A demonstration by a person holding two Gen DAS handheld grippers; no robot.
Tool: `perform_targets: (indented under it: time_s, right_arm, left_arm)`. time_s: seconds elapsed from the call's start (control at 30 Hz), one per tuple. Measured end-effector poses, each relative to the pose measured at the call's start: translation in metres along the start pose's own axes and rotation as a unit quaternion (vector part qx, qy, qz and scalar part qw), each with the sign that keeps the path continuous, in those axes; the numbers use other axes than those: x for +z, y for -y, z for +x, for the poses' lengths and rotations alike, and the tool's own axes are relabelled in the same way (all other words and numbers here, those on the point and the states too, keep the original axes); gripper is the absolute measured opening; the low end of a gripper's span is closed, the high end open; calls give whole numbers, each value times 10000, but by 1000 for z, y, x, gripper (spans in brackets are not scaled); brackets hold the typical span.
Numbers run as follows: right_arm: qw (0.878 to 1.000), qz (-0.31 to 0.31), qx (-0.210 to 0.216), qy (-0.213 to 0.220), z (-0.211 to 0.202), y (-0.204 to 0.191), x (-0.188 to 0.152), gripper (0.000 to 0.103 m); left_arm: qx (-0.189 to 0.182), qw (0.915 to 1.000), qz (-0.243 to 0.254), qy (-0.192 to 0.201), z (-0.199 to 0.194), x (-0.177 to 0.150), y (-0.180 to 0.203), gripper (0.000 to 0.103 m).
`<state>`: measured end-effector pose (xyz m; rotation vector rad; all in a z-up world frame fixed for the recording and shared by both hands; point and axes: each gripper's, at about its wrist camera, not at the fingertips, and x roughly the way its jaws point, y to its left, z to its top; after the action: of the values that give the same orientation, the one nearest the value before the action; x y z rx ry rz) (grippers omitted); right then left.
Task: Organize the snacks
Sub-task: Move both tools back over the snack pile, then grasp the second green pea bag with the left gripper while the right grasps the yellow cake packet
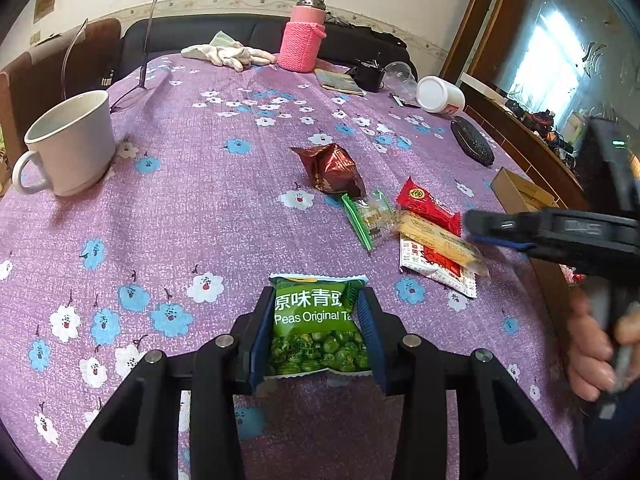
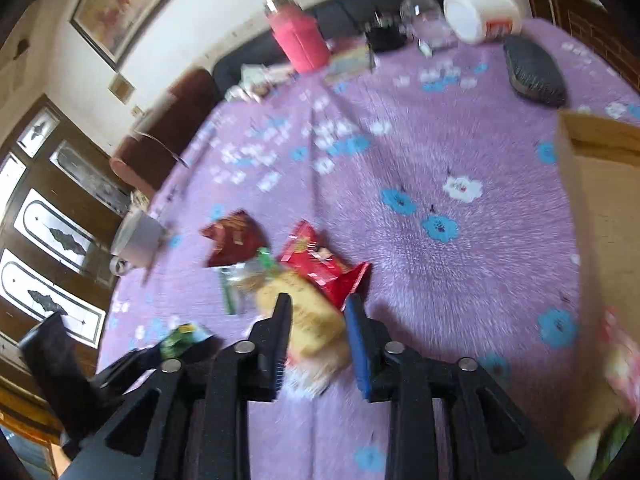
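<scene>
Left wrist view: left gripper (image 1: 318,334) fingers clamp the green pea packet (image 1: 318,328) on the purple tabletop (image 1: 200,216). Right wrist view, blurred: right gripper (image 2: 318,344) fingers apart, straddling a yellow snack packet (image 2: 308,320) without pressing it.

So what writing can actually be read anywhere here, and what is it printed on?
"原味青" and "Peas Original Ta", cut off by a finger: on the green pea packet in the left gripper.
Red packet, yellow wafer packet, white and red packet, brown packet: print too small to read.
White jar: label unreadable.
Right wrist view: all blurred.
</scene>
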<state>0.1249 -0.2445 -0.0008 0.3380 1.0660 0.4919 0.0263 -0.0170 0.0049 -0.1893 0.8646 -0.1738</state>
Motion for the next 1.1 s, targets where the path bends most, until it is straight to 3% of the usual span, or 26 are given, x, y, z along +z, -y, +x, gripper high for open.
perform_targets:
  time_s: [0.13, 0.2, 0.37, 0.5, 0.53, 0.57, 0.7, 0.97, 1.1]
  right_arm:
    - [9993, -15, 357, -65, 3, -3, -5, 47]
    - [9986, -253, 448, -91, 0, -17, -10, 47]
    - [9938, -1080, -236, -65, 10, -48, -17, 48]
    - [9910, -1273, -403, 6, 14, -51, -21, 48]
    - [9907, -1291, -420, 4, 13, -51, -23, 46]
    - [9911, -1277, -378, -20, 12, -51, -24, 37]
    - [9931, -1144, -255, 12, 1, -51, -36, 37]
    - [9921, -958, -106, 806, -38, -49, -73, 37]
    - [9931, -810, -74, 849, -39, -43, -72, 37]
  left_arm:
    - [6, 10000, 21, -5, 1, 0, 0, 40]
    - [18, 10000, 42, -7, 1, 0, 0, 40]
    - [23, 10000, 65, -11, 1, 0, 1, 40]
    - [30, 10000, 70, -13, 1, -1, 2, 40]
    - [27, 10000, 70, -11, 1, -1, 1, 40]
    - [23, 10000, 69, -11, 1, -1, 1, 40]
    - [-54, 9999, 91, -5, 1, 0, 3, 40]
    - [-224, 9995, 218, 105, -2, 0, 11, 40]
    - [-296, 9986, 379, 213, -6, -2, 19, 40]
